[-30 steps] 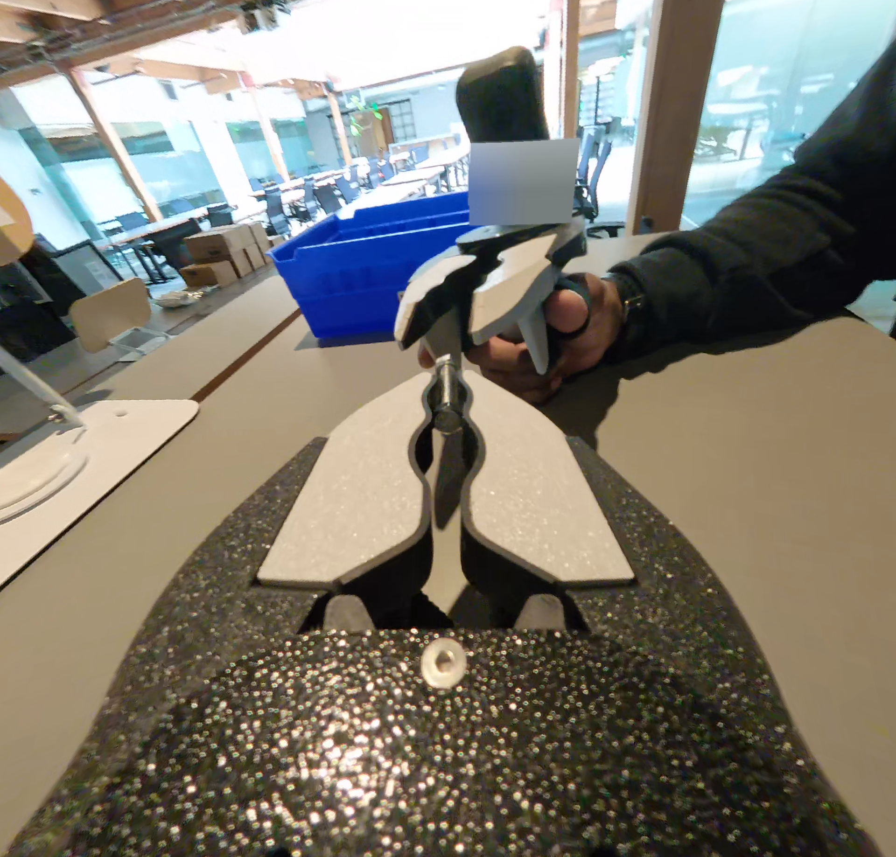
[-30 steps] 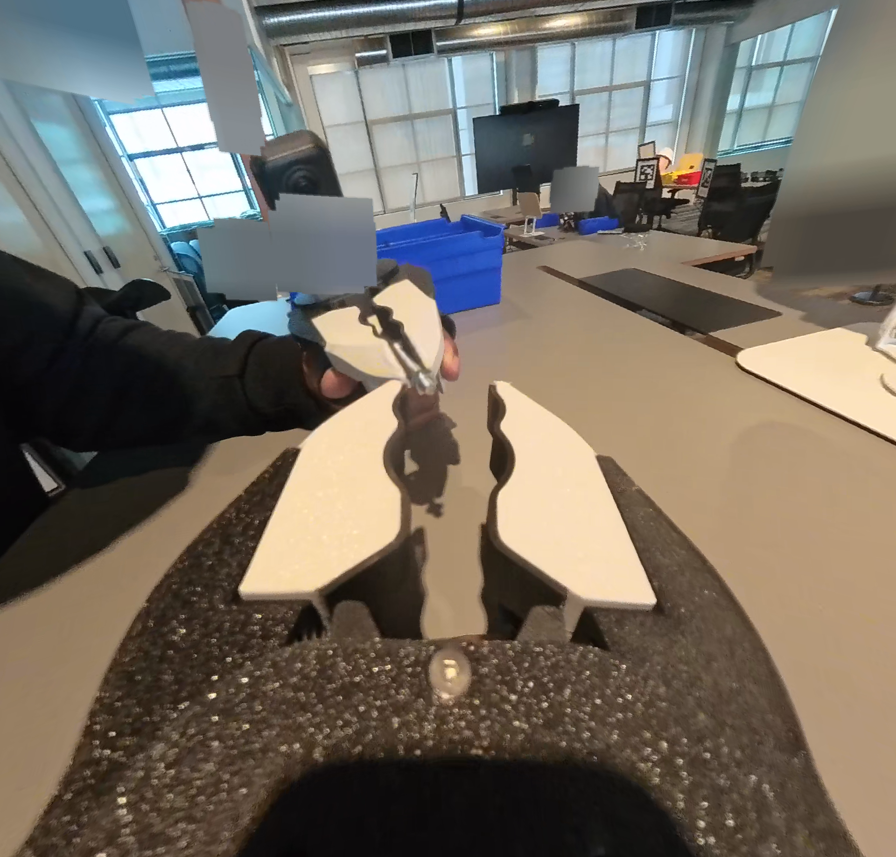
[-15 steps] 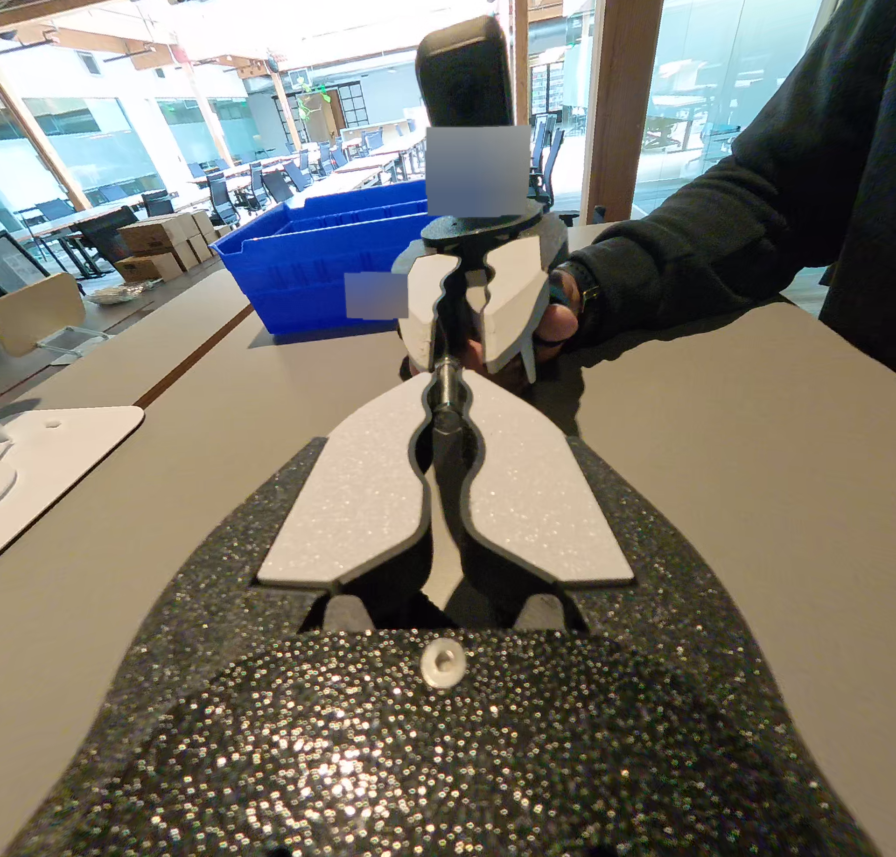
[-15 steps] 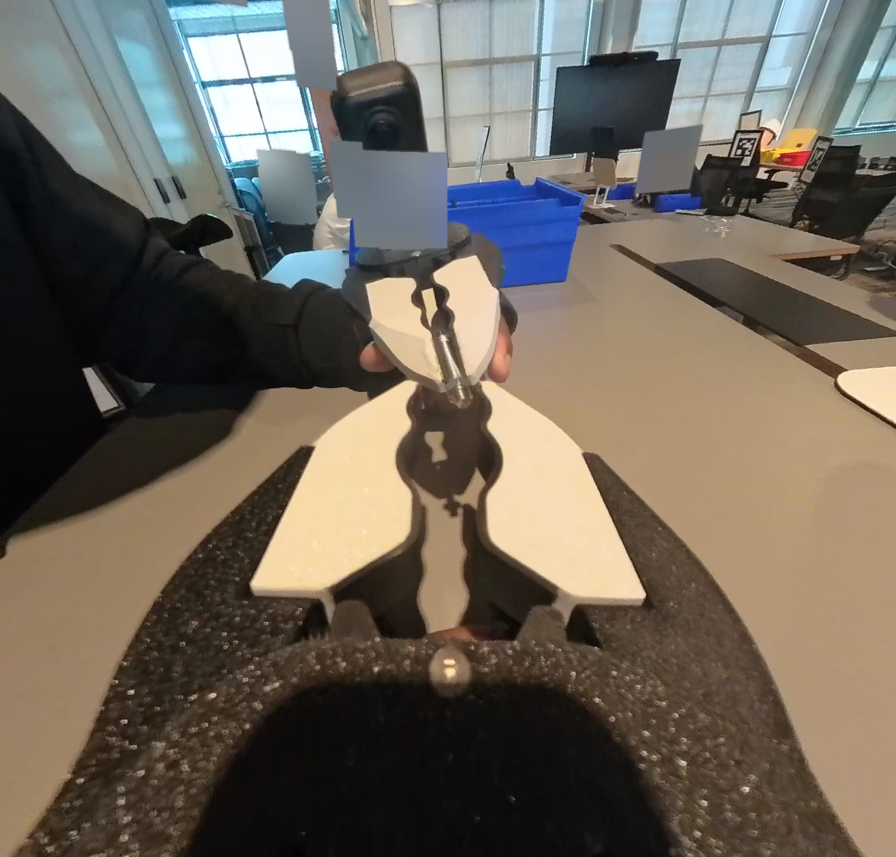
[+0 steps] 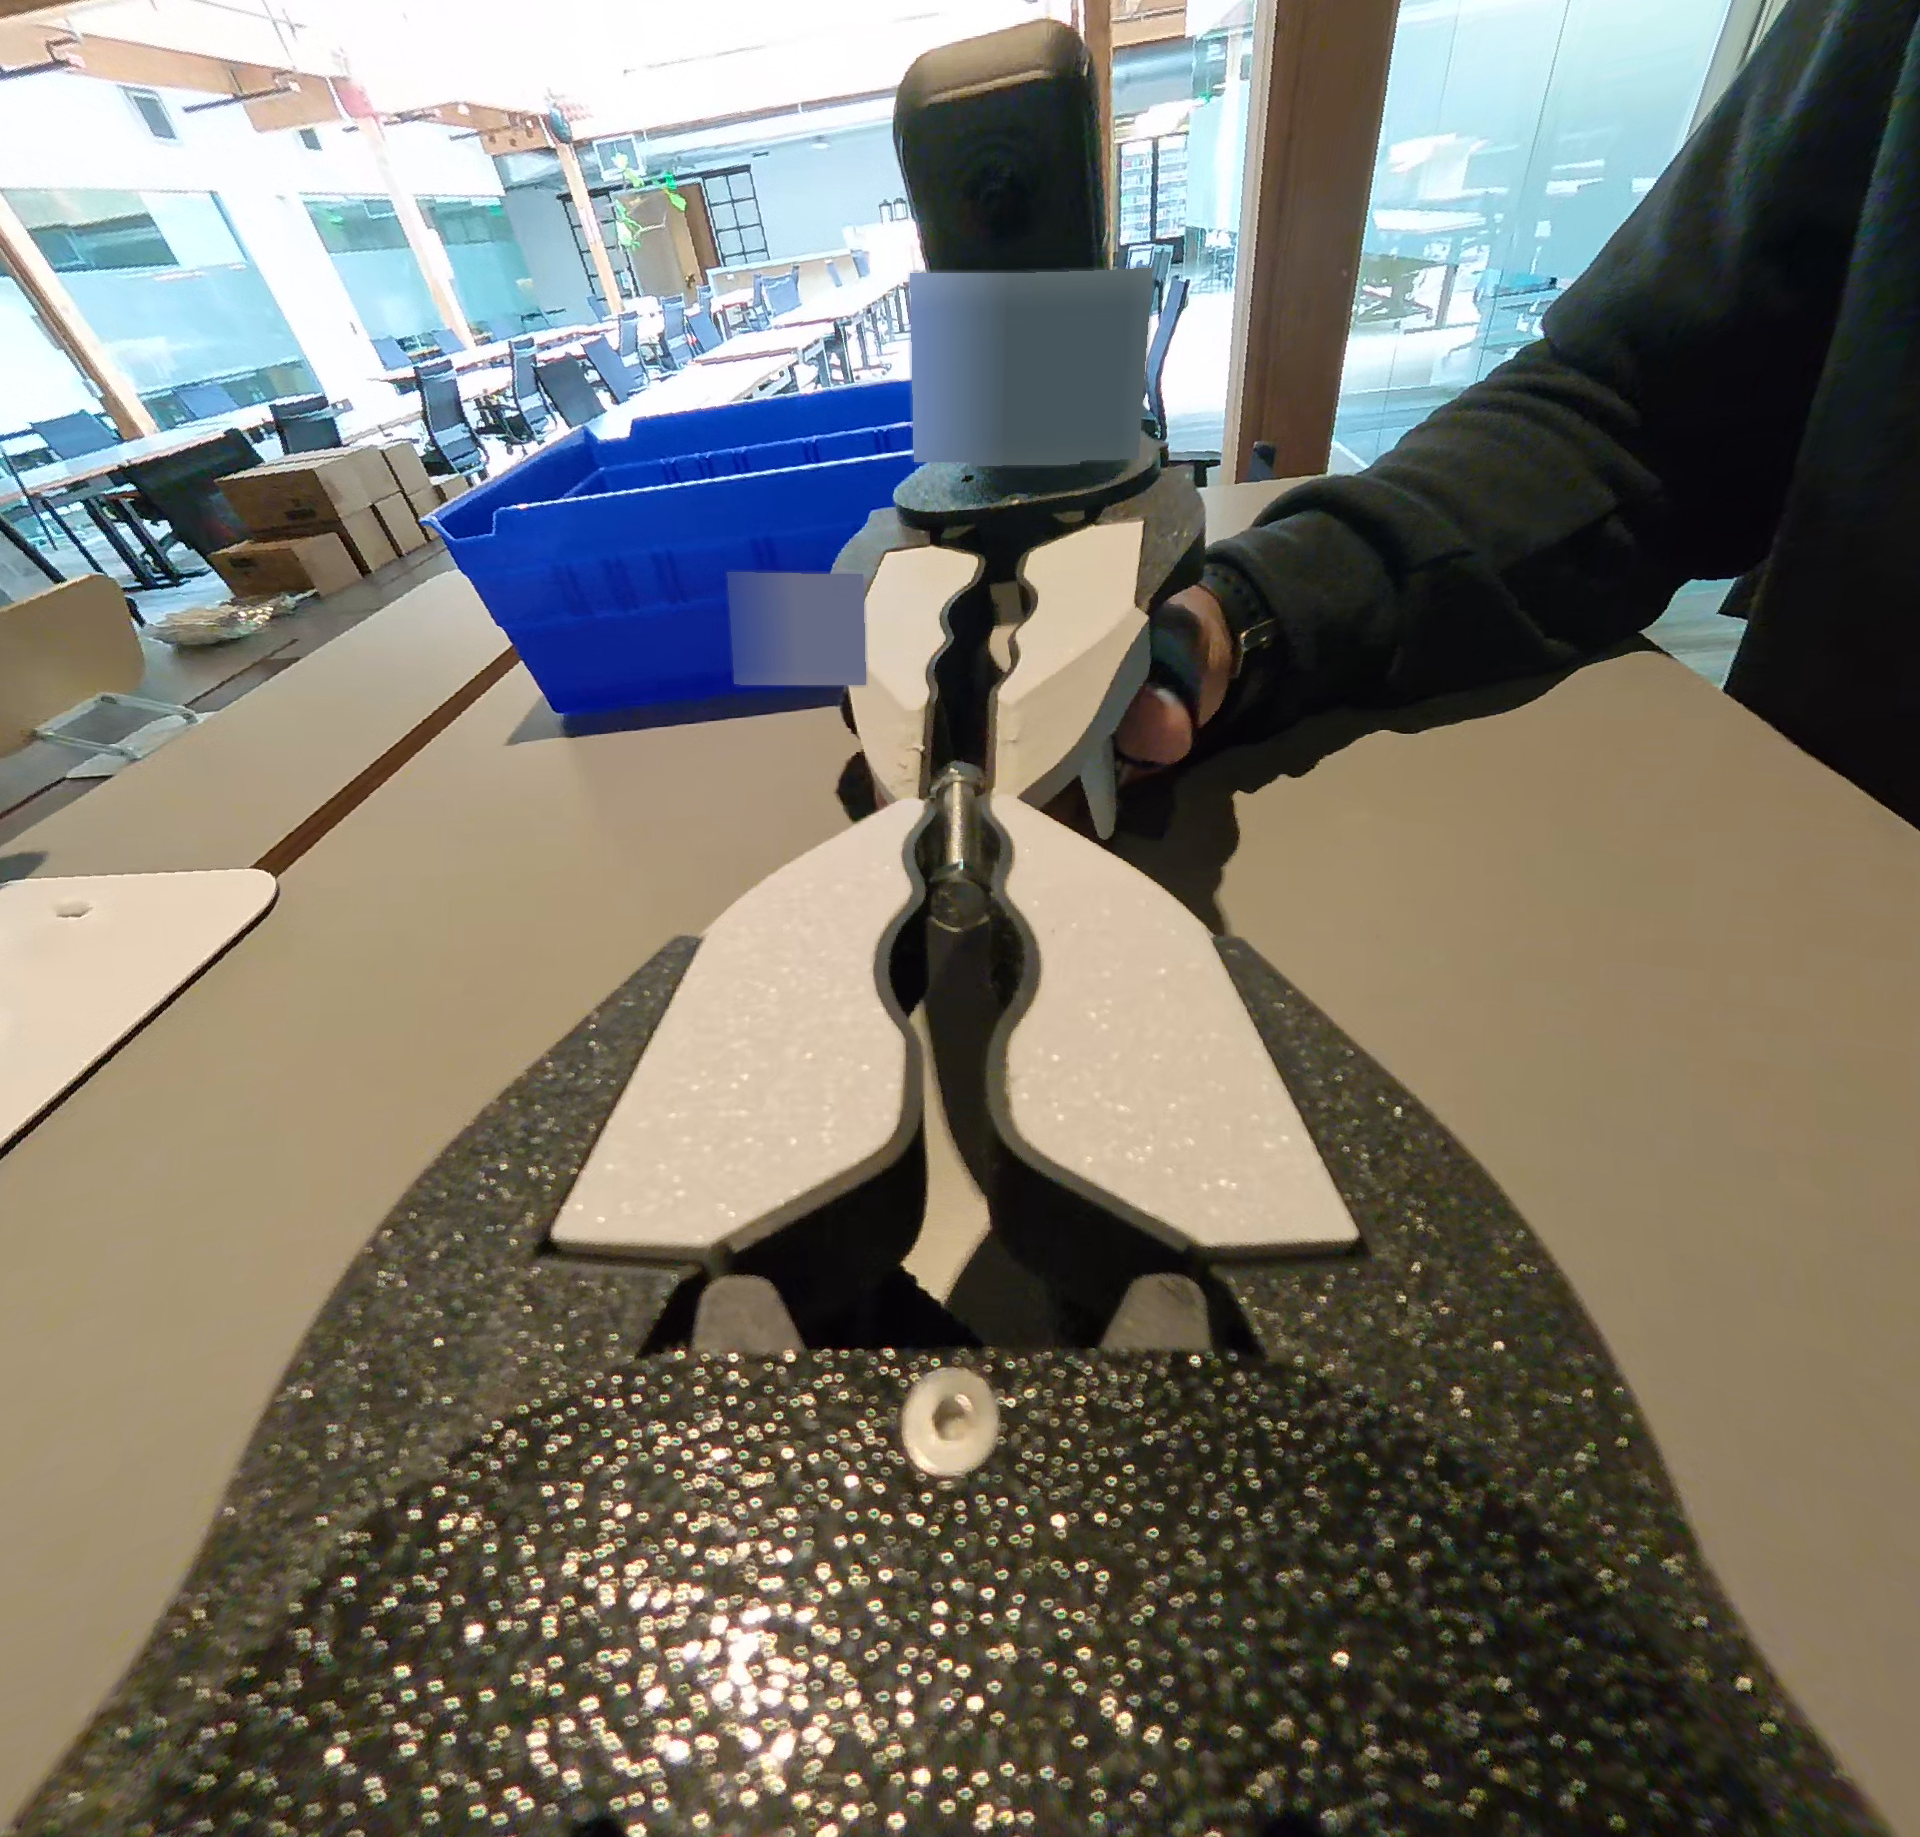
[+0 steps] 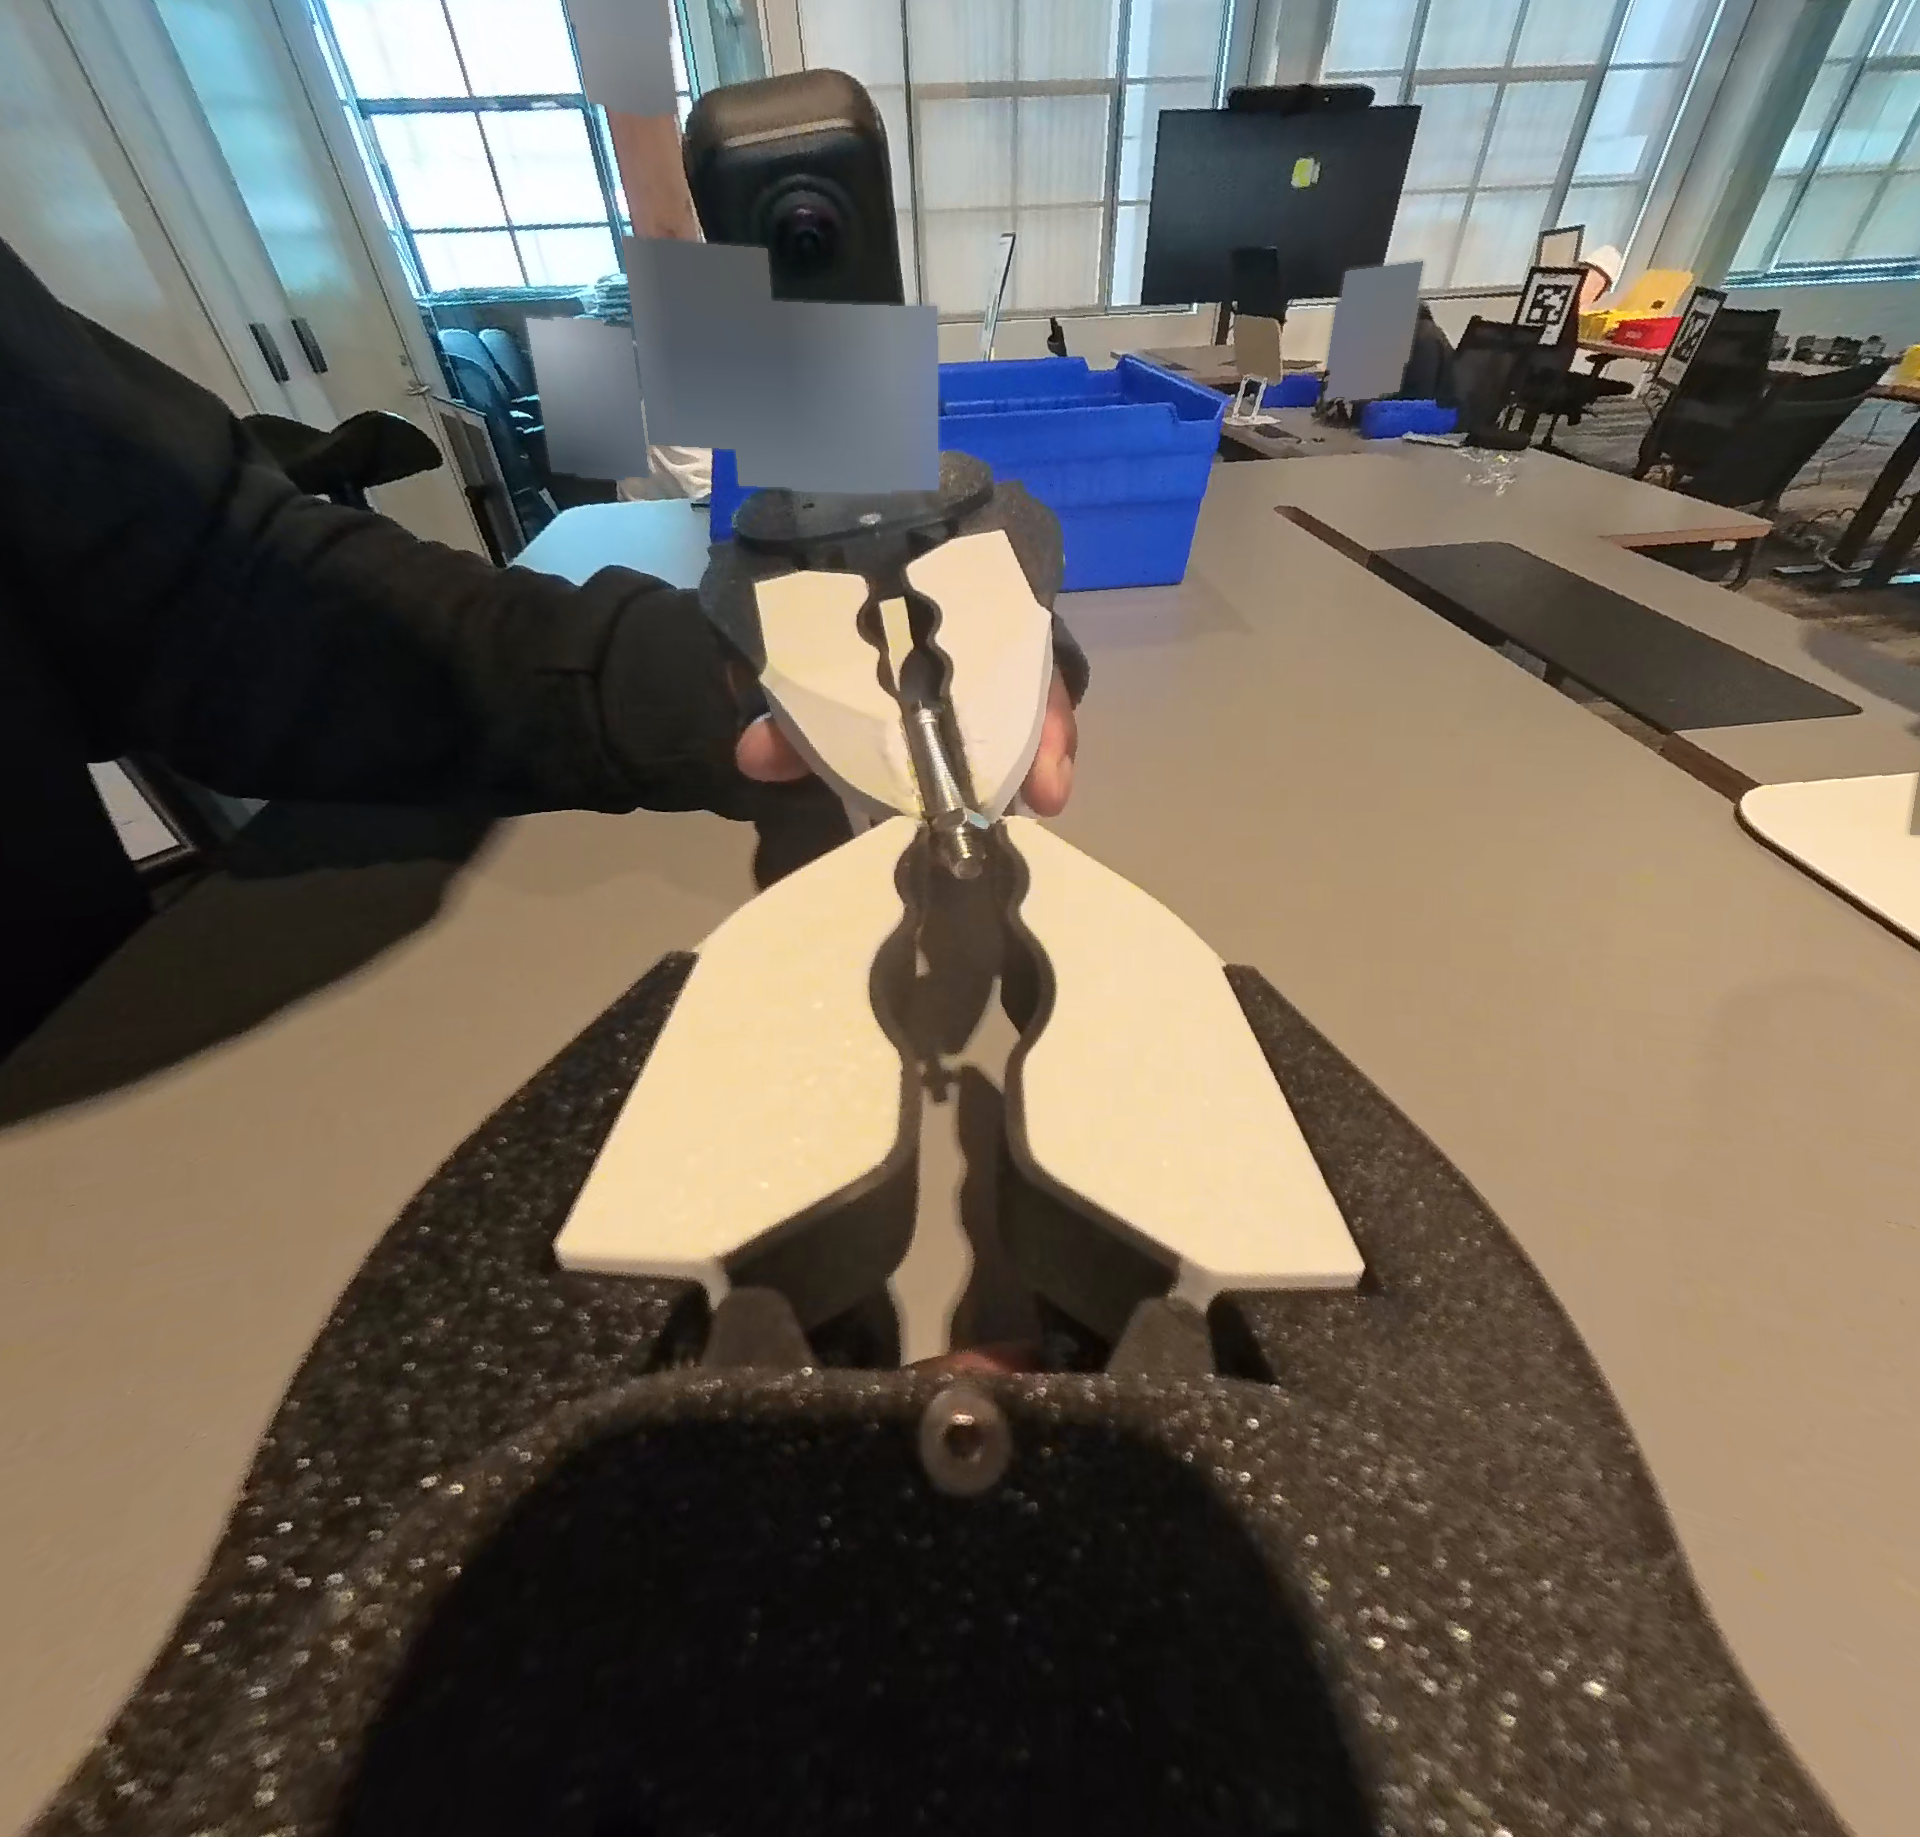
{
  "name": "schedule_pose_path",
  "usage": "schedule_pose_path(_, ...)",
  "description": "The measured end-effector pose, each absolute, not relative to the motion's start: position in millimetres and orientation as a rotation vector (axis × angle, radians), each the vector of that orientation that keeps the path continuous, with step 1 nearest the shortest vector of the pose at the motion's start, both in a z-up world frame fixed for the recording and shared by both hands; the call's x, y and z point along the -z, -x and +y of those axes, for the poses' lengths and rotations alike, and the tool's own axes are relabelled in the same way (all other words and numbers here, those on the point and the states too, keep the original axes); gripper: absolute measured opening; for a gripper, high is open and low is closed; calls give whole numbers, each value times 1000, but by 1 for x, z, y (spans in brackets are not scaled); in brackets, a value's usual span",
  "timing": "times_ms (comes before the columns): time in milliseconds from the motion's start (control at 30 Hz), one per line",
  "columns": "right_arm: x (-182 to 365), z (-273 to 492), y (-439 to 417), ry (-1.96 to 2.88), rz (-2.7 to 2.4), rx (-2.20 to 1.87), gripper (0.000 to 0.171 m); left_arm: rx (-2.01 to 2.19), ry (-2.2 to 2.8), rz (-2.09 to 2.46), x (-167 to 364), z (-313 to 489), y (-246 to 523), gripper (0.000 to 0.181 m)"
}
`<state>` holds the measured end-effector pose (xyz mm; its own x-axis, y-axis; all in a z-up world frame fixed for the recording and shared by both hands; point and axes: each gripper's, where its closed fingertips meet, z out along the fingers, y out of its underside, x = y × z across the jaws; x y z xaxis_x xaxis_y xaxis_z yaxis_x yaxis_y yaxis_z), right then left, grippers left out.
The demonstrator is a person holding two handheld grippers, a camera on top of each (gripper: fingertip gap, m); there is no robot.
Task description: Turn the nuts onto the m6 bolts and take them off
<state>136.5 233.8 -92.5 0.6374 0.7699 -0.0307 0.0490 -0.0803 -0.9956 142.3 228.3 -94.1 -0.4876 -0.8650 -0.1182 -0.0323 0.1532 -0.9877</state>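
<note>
My left gripper (image 5: 958, 816) is shut on a steel bolt (image 5: 957, 842), head toward my camera and threaded shank pointing forward, above the grey table (image 5: 1455, 956). A nut (image 5: 960, 775) sits on the shank's far end. My right gripper (image 6: 961, 831) faces the left one tip to tip, and its fingertips are closed on that nut (image 6: 954, 821). The bolt's threaded end (image 6: 964, 857) pokes into the right jaws. In the right wrist view the left gripper (image 6: 940, 748) shows with the shank (image 6: 935, 765) clamped between its pads. A hand holds each gripper.
Blue bins (image 5: 675, 561) stand at the table's far side and also show in the right wrist view (image 6: 1081, 457). A white board (image 5: 104, 977) lies to the left of the left gripper. A black mat (image 6: 1610, 634) lies far right. Dark sleeves (image 5: 1558, 499) reach in. My left and right fingertips are right by each other.
My right gripper went from wide open to closed on the nut and lined up straight with the bolt. My left gripper kept its hold on the bolt.
</note>
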Motion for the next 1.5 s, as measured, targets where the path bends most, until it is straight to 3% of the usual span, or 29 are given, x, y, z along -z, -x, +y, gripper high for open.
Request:
schedule_pose_path(300,83,234,-140,1529,-702,-609,10,1552,870,1533,76,243,-133,33)
schedule_pose_path(400,61,237,-160,1534,-605,-521,10,1618,904,1421,66,257,-130,34)
schedule_pose_path(567,-42,205,-271,1563,-340,2,10,1662,934,1326,60,270,-125,31)
schedule_pose_path(633,-55,179,-347,1688,-165,210,10,1661,938,1310,59,272,-124,30)
schedule_pose_path(833,62,144,-493,2060,292,127,10,1647,960,1326,61,272,-127,27)
schedule_pose_path(1200,164,160,-507,2486,294,172,11,1606,960,1335,63,271,-128,24)
schedule_pose_path(1267,169,154,-505,2526,302,170,14,1597,961,1344,64,270,-128,24)
schedule_pose_path(1367,157,141,-508,2515,333,217,39,1587,963,1353,64,269,-126,24)
schedule_pose_path(1500,77,130,-493,2252,282,277,43,1580,966,1348,64,269,-127,24)
